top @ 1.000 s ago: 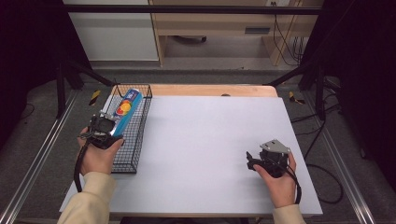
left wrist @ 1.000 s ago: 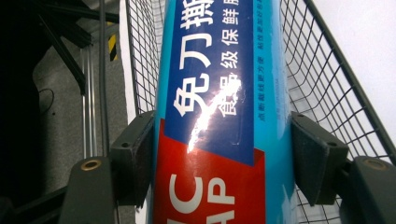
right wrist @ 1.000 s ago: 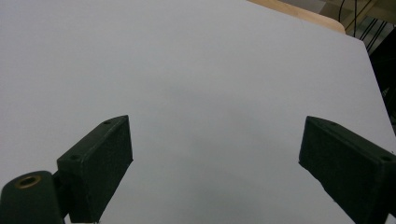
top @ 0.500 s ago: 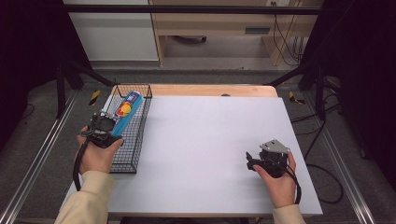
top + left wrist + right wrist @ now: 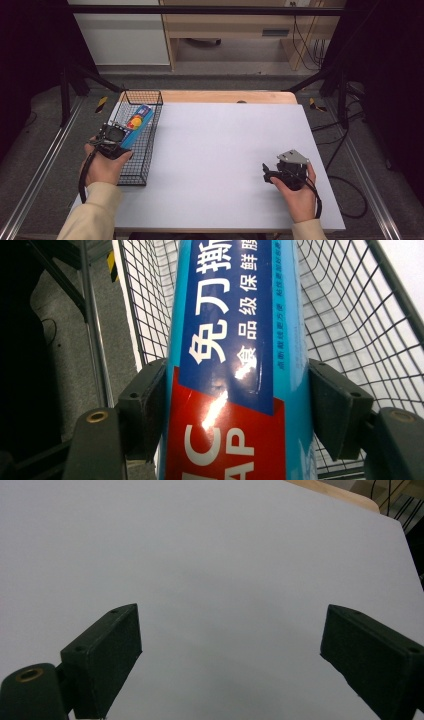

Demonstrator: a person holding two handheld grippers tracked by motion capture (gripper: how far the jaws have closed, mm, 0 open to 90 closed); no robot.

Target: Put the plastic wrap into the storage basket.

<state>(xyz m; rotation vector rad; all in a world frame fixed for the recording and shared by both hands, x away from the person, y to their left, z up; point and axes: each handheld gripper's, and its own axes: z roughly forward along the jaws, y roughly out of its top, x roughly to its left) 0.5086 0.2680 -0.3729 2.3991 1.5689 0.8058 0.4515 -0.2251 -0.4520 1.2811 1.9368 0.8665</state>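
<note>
Two grippers are in hand over a white-topped bench (image 5: 225, 160) with a strip of bare wood along its far edge. The left gripper (image 5: 116, 135) sits at the bench's left edge, over a black wire basket (image 5: 150, 102) that runs lengthwise along that edge, from near the far-left corner towards the person. Its black jaws are closed on a long blue box of cling film (image 5: 136, 122), printed with white Chinese characters on a dark blue panel and a red block with white letters (seen close up in the left gripper view, where the box (image 5: 235, 355) rises between the two pads and both pads press flat against its sides). The box lies along the basket's length, its near end in the jaws and its far end pointing towards the basket's far wall; whether it rests on the basket's mesh floor or is held just off it cannot be told. The basket's wire walls (image 5: 350, 325) stand on either side of the box.

The right gripper (image 5: 280, 167) is held low near the bench's near-right corner, well apart from the basket, a grey three-cornered plate on top. Its jaws stand wide open with nothing between them, over bare white bench top (image 5: 225, 555).
</note>
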